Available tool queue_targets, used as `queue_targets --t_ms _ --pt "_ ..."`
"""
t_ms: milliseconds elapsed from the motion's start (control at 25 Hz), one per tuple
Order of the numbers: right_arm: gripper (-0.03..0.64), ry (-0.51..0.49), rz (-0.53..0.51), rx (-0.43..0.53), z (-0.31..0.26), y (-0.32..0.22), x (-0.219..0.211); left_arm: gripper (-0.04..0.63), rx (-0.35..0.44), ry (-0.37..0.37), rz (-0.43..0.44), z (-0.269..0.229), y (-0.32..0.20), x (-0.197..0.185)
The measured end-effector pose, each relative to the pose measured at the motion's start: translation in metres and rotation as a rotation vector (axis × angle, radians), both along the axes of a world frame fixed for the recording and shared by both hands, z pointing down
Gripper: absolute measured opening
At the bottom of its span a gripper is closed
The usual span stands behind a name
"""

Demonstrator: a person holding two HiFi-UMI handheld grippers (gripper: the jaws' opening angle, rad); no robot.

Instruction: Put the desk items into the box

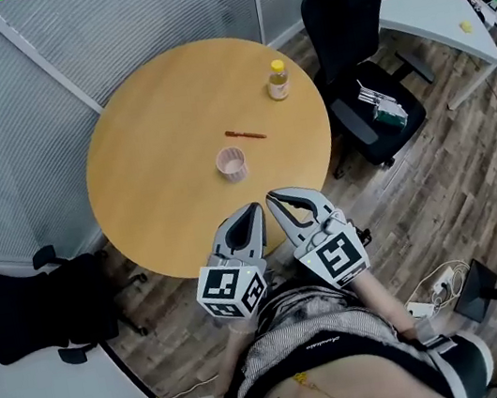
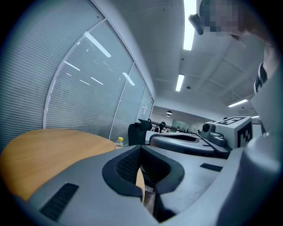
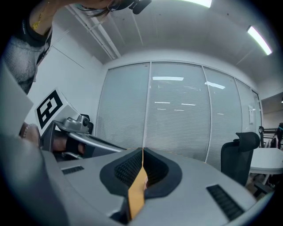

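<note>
The left gripper [image 2: 141, 149] fills the foreground, its two grey jaws closed tip to tip with nothing held between them; a sliver of wood shows through the gap below the ribbed pads. A round wooden table [image 2: 42, 152] spreads out at the left. At its far edge stands a small bottle [image 2: 118, 142] with a yellow cap, and a black office chair [image 2: 137, 132] stands just beyond. The right gripper [image 2: 155, 140] lies alongside at the right, its marker cube [image 2: 241, 130] facing up. Blinds behind glass panels [image 2: 84, 92] line the left wall.

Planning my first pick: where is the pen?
Head view: the pen lies near the middle of the table, just beyond the pink cup, with the bottle farther right.
</note>
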State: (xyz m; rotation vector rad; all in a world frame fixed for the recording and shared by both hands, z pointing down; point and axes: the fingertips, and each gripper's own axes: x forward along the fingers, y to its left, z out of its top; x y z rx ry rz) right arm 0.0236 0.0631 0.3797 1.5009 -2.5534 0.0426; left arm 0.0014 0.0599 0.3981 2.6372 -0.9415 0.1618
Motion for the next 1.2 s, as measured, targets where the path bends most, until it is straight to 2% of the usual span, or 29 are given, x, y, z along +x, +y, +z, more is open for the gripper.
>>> queue_targets --t_ms 400,920,1200 --pt "0.023 -0.016 -0.100 -0.009 0.002 -0.037 0.018 -0.002 -0.001 -0.022 -0.102 -0.001 -0.027 0.015" --pt "0.023 -0.018 -0.235 -0.022 0.008 -0.057 0.033 -0.003 -0.015 -0.027 -0.211 0.007 -0.047 0.038" --pt "0.023 -0.005 -0.284 -0.020 0.012 -0.062 0.032 -0.003 -0.024 -0.020 -0.276 0.012 -0.051 0.034"
